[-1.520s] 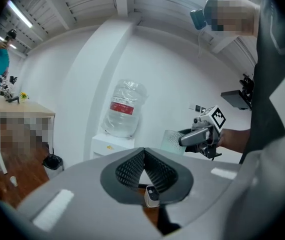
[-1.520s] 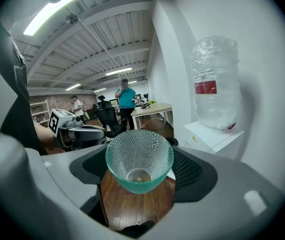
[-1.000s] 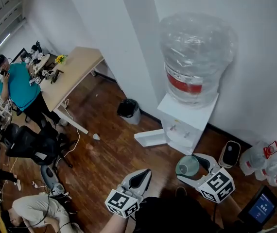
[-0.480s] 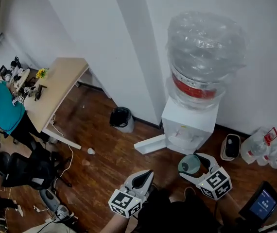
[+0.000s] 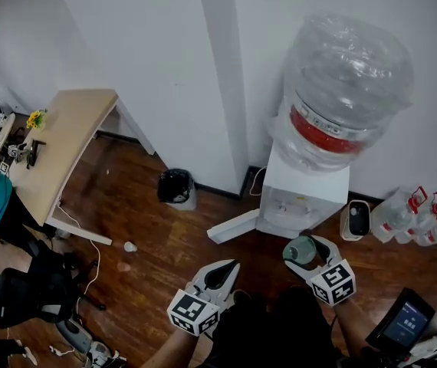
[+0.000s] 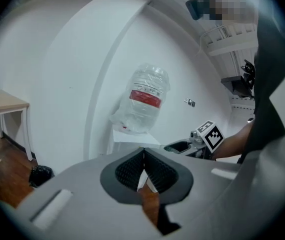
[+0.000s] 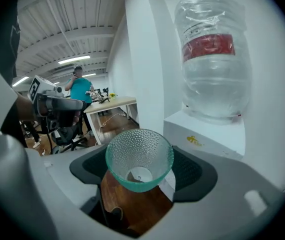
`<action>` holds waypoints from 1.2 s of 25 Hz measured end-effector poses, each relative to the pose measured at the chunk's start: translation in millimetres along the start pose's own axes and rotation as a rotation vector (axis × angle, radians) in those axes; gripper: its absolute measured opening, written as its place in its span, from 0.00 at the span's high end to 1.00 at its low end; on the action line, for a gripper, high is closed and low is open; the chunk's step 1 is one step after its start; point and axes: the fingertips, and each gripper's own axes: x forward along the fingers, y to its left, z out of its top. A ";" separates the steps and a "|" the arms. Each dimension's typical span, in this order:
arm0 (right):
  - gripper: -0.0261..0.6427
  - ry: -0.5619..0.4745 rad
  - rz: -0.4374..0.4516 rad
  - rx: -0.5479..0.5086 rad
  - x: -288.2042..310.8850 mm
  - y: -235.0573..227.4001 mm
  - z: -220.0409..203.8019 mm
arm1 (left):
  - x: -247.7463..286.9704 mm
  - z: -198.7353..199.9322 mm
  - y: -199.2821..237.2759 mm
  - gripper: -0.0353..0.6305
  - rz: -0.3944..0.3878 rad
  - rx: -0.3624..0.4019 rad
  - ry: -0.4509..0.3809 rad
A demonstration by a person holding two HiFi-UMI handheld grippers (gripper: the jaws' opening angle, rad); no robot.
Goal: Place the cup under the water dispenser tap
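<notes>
In the head view the white dispenser (image 5: 304, 194) stands at 3 o'clock with its bottle (image 5: 345, 83) on top. At 4 o'clock the right gripper (image 5: 308, 249) grasps a green glass cup (image 5: 299, 248), just at 6 o'clock of the dispenser and apart from it. The left gripper (image 5: 222, 271) is at 6 o'clock. In the left gripper view its jaws are clenched together on nothing, with the bottle at 12 o'clock. In the right gripper view both pads press the cup's sides, its mouth faces the camera, and the dispenser is at 2 o'clock.
</notes>
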 end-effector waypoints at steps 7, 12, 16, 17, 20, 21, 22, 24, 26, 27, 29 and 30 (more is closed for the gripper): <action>0.39 0.031 -0.059 0.024 62.4 -33.5 -27.8 | 31.5 -17.2 46.7 0.95 0.000 -0.036 0.053; 0.39 0.067 -0.065 0.037 103.7 -58.5 -57.3 | 61.0 -25.9 74.3 0.95 -0.019 -0.026 0.112; 0.39 0.097 -0.098 0.095 133.4 -82.4 -89.5 | 70.2 -31.2 89.8 0.95 -0.013 -0.001 0.167; 0.39 0.105 -0.103 0.095 140.7 -86.6 -98.6 | 71.7 -32.8 95.3 0.95 -0.003 0.000 0.177; 0.39 0.134 -0.113 0.074 165.8 -96.7 -129.1 | 76.1 -37.5 112.0 0.95 0.033 -0.001 0.192; 0.39 0.141 -0.120 0.074 174.3 -101.5 -139.4 | 77.2 -41.9 116.9 0.95 0.046 0.002 0.194; 0.39 0.146 -0.128 0.080 182.8 -106.4 -149.7 | 77.8 -47.7 121.9 0.95 0.059 0.005 0.196; 0.39 0.157 -0.139 0.101 201.5 -115.2 -170.9 | 77.8 -59.7 132.9 0.95 0.092 0.003 0.197; 0.39 0.162 -0.155 0.108 222.0 -125.0 -189.3 | 75.7 -69.7 142.8 0.95 0.128 0.002 0.199; 0.39 0.163 -0.160 0.110 232.7 -129.5 -195.6 | 74.3 -73.0 146.9 0.95 0.145 0.002 0.202; 0.39 0.165 -0.159 0.122 255.7 -136.9 -206.7 | 70.2 -80.4 155.1 0.95 0.176 0.002 0.210; 0.39 0.170 -0.152 0.130 266.8 -139.3 -212.7 | 67.3 -86.2 159.1 0.95 0.190 -0.001 0.216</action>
